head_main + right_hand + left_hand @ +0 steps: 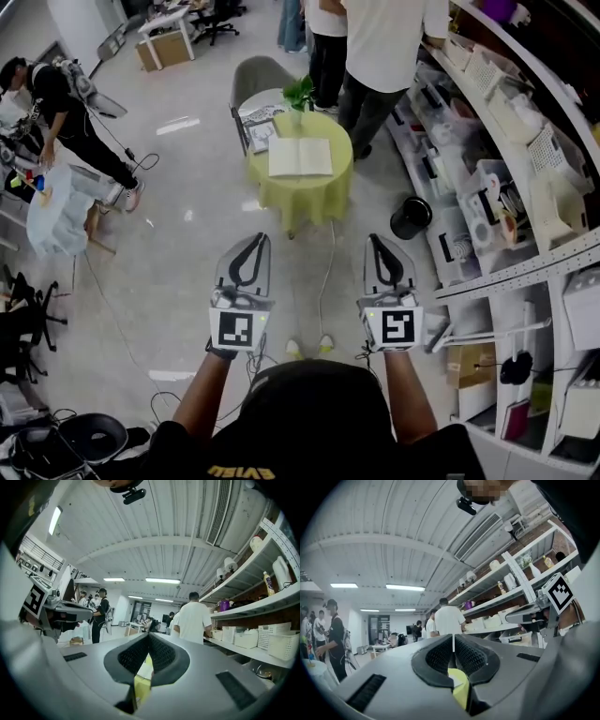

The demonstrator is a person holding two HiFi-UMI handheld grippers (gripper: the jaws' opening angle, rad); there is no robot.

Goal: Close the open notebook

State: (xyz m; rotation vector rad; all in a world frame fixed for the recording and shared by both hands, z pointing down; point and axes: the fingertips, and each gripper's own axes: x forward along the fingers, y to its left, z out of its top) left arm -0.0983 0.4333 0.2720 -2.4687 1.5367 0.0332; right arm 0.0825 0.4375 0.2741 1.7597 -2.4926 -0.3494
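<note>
Progress on the task is nil as far as the head view shows. The notebook (300,157) lies open, pages up, on the round yellow-green desk (323,192), well ahead of the person and beside a small potted plant (298,94). Nothing touches it. Closing it is all left to do, and I judge that walking up to the desk comes first. Both forearms reach forward side by side. The left gripper (255,238) and right gripper (377,238) are held out over the floor, well apart from the desk and pointing toward it.

Left gripper view: the jaws are pressed together along a thin seam with nothing between them. The gripper aims roughly level, a touch upward, across the room. A yellow-green sliver, probably the desk, shows through the gap below the pads.

Right gripper view: these jaws also meet at the tip and hold nothing. The gripper aims level, with the same yellow-green below and shelves (255,607) along the right.
</note>
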